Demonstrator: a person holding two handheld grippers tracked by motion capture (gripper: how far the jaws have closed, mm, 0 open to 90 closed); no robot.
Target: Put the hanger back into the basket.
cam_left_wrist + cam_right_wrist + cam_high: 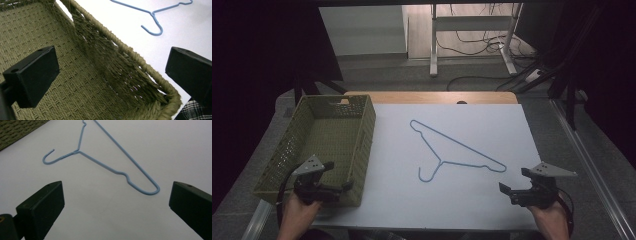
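Jaws of both grippers stand apart, the left gripper (pixel 110 75) over the basket (pixel 130 53), the right gripper (pixel 116 207) facing the blue hanger (pixel 117 171).

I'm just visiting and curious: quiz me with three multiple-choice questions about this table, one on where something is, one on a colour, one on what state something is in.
1. Where does the hanger lie?
A. inside the basket
B. flat on the white table top, right of the basket
C. between the jaws of a claw

2. What colour is the hanger?
A. light blue
B. red
C. black

3. How do the jaws of the right claw stand?
A. shut on the hanger
C. shut on nothing
B. open, holding nothing

Answers:
1 B: in the high view it rests on the table top, beside the woven basket.
2 A: its wire shows light blue.
3 B: in the right claw's view the jaws stand wide apart, with the hanger lying beyond them, untouched.
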